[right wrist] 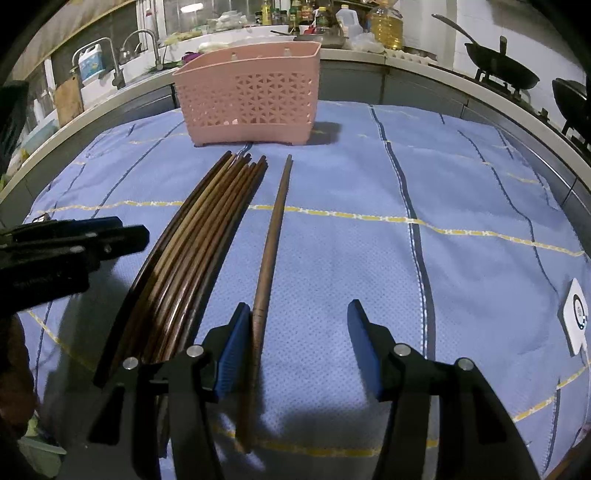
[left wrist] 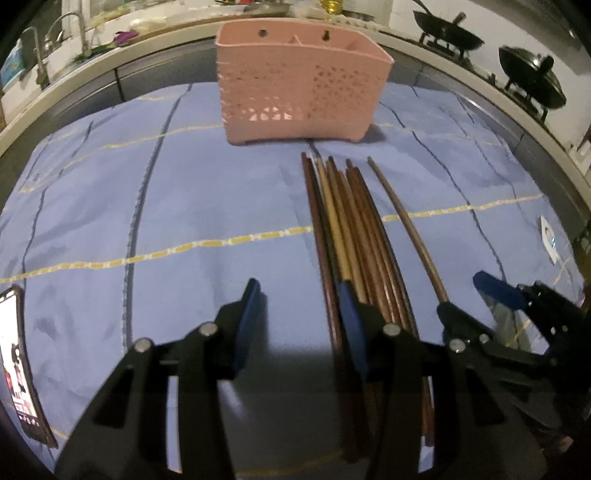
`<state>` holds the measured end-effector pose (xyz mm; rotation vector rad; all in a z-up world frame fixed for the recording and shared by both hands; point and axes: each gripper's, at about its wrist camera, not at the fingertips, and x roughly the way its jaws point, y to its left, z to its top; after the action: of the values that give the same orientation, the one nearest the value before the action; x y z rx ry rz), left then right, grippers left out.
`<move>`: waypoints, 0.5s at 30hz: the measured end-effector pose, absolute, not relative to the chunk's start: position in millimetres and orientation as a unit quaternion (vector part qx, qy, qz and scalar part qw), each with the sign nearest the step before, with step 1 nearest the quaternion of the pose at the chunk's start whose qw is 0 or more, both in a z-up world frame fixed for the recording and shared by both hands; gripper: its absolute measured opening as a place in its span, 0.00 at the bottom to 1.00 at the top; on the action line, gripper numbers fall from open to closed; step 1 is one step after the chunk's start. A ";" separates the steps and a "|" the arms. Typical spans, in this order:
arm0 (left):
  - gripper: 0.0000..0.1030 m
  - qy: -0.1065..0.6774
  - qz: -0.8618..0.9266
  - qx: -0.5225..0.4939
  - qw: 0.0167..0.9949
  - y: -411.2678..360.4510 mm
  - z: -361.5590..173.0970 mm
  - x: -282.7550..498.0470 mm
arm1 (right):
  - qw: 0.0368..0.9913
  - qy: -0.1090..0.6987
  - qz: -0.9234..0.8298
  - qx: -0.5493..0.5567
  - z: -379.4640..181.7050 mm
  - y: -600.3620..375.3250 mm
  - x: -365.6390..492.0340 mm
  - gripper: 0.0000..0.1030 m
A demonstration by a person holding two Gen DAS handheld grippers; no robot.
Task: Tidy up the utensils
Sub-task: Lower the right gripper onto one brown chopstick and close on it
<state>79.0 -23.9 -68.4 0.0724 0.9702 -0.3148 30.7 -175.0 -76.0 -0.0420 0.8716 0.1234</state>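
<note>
A pink perforated utensil basket [left wrist: 295, 92] [right wrist: 251, 103] stands at the far side of the blue cloth. Several brown chopsticks [left wrist: 354, 229] [right wrist: 207, 236] lie bundled in front of it, and a single chopstick [left wrist: 402, 221] [right wrist: 275, 236] lies apart on their right. My left gripper [left wrist: 299, 291] [right wrist: 122, 229] is open over the bundle's left edge. Its right finger sits on the bundle and the leftmost dark stick lies just inside the jaws. My right gripper [right wrist: 298, 312] [left wrist: 469, 302] is open around the single chopstick, which lies against the left pad [right wrist: 232, 347].
A phone [left wrist: 18, 362] lies at the cloth's left edge and a small white device [right wrist: 576, 314] [left wrist: 548, 240] at its right edge. Behind the table runs a counter with a sink tap [right wrist: 147, 44], bottles and black woks [right wrist: 498, 70] [left wrist: 447, 33].
</note>
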 end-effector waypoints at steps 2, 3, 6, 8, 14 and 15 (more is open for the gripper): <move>0.42 0.471 -0.151 0.044 0.868 -29.5 -74.4 80.1 | 0.905 0.421 0.060 -0.019 -75.9 -175.4 30.8 0.53; 0.42 0.468 -0.148 0.046 0.870 -30.4 -75.8 79.7 | 0.905 0.421 0.061 -0.019 -75.9 -175.5 30.7 0.53; 0.42 0.468 -0.144 0.044 0.871 -27.6 -76.1 81.6 | 0.905 0.421 0.062 -0.020 -76.1 -176.4 30.7 0.53; 0.42 0.469 -0.140 0.040 0.871 -24.1 -76.2 81.3 | 0.905 0.421 0.062 -0.020 -75.9 -177.1 31.4 0.53; 0.42 0.467 -0.126 0.064 0.873 -31.8 -78.2 82.5 | 0.905 0.419 0.061 -0.030 -75.0 -177.1 38.3 0.53; 0.42 0.465 -0.118 0.078 0.874 -36.5 -78.9 84.0 | 0.905 0.419 0.062 -0.033 -74.9 -176.5 39.9 0.53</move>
<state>84.0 -36.5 -78.9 0.1634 0.9704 -0.2472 39.9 -176.5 -74.9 -0.0678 0.8652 0.1284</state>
